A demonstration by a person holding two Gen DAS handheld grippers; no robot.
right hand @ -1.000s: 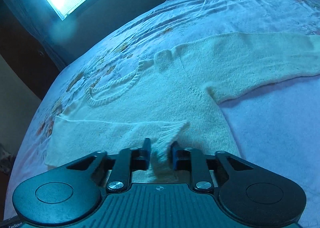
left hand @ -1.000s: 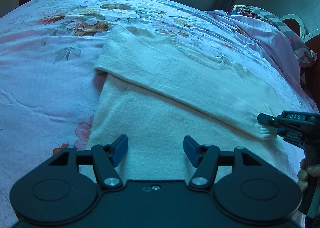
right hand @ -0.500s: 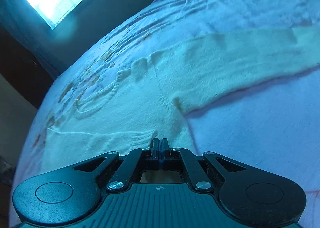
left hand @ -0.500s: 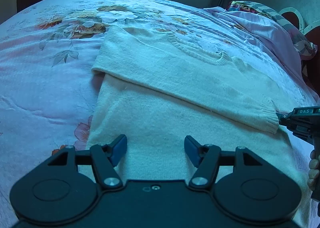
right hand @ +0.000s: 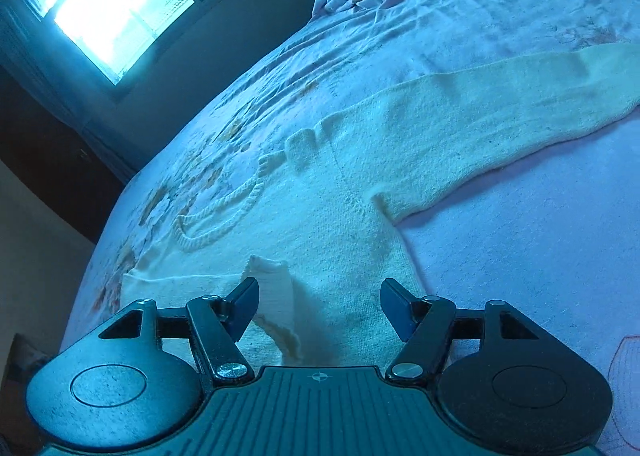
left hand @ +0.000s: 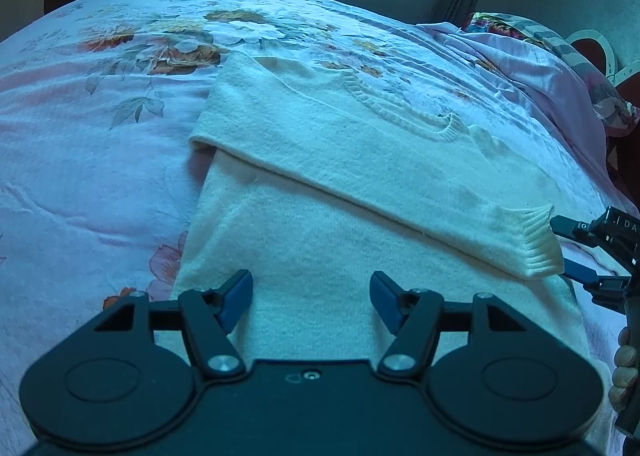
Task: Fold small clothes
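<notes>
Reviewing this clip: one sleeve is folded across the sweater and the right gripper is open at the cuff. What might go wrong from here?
1. The ribbed cuff lies rumpled right by the open right gripper, whose jaws have just been opening; pulling away could snag it and undo the fold.
2. The other sleeve lies spread on the bedsheet; dragging it may shift the sweater.
3. The left gripper hovers open, pinning nothing.

Your left wrist view looks close down across the sweater [left hand: 360,183] toward the headboard side; your right wrist view faces the window [right hand: 108,3]; both share the sweater's collar.
</notes>
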